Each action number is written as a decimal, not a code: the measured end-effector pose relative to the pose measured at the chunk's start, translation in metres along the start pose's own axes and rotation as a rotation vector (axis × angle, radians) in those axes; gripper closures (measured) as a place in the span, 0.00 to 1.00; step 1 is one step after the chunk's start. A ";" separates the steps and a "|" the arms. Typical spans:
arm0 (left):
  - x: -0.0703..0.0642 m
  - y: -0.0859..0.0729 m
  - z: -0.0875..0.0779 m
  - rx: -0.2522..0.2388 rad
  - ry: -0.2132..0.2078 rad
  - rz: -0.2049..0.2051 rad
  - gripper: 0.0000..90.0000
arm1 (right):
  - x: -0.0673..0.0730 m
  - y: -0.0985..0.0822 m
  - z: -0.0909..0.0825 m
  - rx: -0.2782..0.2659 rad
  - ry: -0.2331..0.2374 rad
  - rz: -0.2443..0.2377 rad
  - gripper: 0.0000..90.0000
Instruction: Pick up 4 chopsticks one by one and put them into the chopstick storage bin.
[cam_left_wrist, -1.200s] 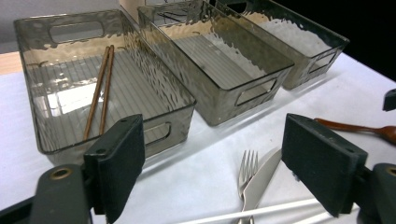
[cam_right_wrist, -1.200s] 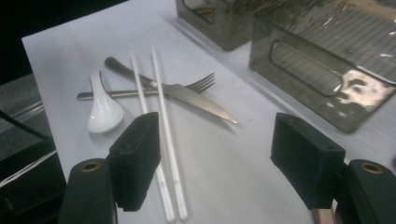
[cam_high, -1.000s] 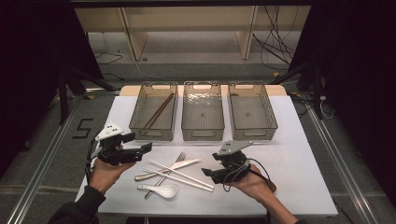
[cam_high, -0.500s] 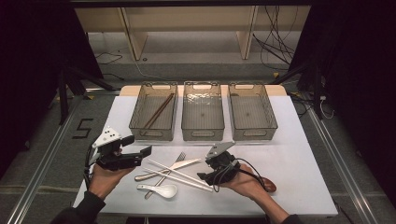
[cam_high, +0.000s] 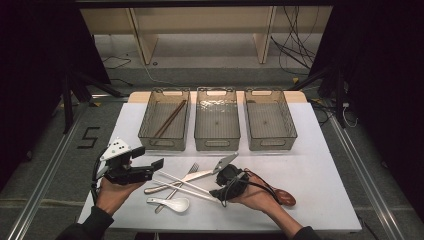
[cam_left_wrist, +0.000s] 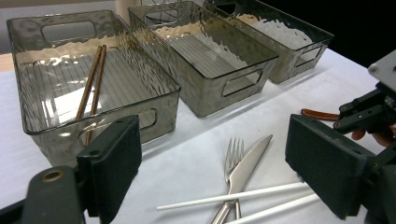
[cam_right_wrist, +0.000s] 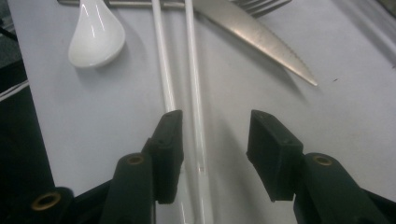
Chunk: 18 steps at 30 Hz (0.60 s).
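Right gripper (cam_right_wrist: 212, 144): at the near right of the cutlery group, held low over the white table (cam_high: 310, 165). Jaws part-way apart and have just been closing; the near ends of the white chopsticks (cam_right_wrist: 191, 84) lie between them, one stick running under the inner edge of one jaw. Whether a pad touches a stick cannot be told. In the high view this gripper (cam_high: 220, 192) sits at the chopsticks' near right end.

Left gripper (cam_left_wrist: 212, 168): at the near left of the table, jaws wide apart with nothing between the pads; seen in the high view (cam_high: 152, 167) just left of the cutlery.

White chopsticks (cam_high: 182, 182): a pair, lying on the table near centre, angled from far left to near right, crossing the fork and knife.

Knife (cam_right_wrist: 261, 35): metal, serrated edge, beside the fork (cam_left_wrist: 233, 154), both under the chopsticks.

White spoon (cam_right_wrist: 95, 37): ceramic, near left of the group, apart from the sticks.

Brown spoon (cam_high: 285, 197): on the table just right of the right hand.

Three clear bins along the far side: left bin (cam_high: 150, 127) holds brown chopsticks (cam_high: 169, 119); middle bin (cam_high: 200, 135) and right bin (cam_high: 290, 130) hold no cutlery.

Writing: a large "5" (cam_high: 89, 137) marked on the floor left of the table. No brand or label is legible on the bins, cutlery or grippers.
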<state>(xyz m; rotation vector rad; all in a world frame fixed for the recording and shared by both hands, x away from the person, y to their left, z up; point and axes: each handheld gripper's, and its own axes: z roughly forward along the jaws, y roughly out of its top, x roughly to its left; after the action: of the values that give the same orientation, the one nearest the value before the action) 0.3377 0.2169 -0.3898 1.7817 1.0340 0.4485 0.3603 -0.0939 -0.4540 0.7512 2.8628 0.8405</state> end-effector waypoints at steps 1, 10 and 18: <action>0.000 0.000 0.000 0.001 -0.001 0.001 0.20 | 0.000 0.000 0.001 0.010 0.006 -0.002 0.63; 0.000 -0.001 0.001 0.013 -0.007 0.014 0.20 | 0.001 -0.001 0.006 0.059 0.003 -0.014 0.70; -0.001 -0.002 0.002 0.020 -0.004 0.018 0.20 | 0.000 -0.001 0.011 0.093 0.002 -0.033 0.75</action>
<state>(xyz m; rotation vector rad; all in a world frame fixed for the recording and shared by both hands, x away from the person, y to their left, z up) 0.3381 0.2151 -0.3921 1.8105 1.0235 0.4473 0.3616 -0.0893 -0.4640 0.7106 2.9243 0.7092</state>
